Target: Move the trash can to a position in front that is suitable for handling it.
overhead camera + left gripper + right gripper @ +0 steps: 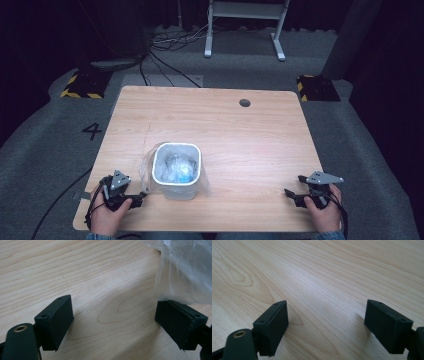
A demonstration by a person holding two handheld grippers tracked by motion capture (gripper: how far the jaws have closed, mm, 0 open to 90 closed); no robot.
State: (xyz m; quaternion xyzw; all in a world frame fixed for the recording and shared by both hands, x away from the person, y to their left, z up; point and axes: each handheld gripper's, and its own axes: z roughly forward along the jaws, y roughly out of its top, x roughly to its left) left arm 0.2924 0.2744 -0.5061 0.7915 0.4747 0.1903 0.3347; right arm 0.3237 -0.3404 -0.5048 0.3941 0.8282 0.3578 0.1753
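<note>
High view: the left gripper (134, 198) is held wide open and empty at the table's (250, 135) near edge, just left of the bin (176, 171), whose clear bag (147, 165) slack hangs toward it. In the left gripper view the bag (185, 272) is seen just beyond one jaw. The right gripper (295, 192), likewise open and empty, lies well apart; the left is nearer.
</note>
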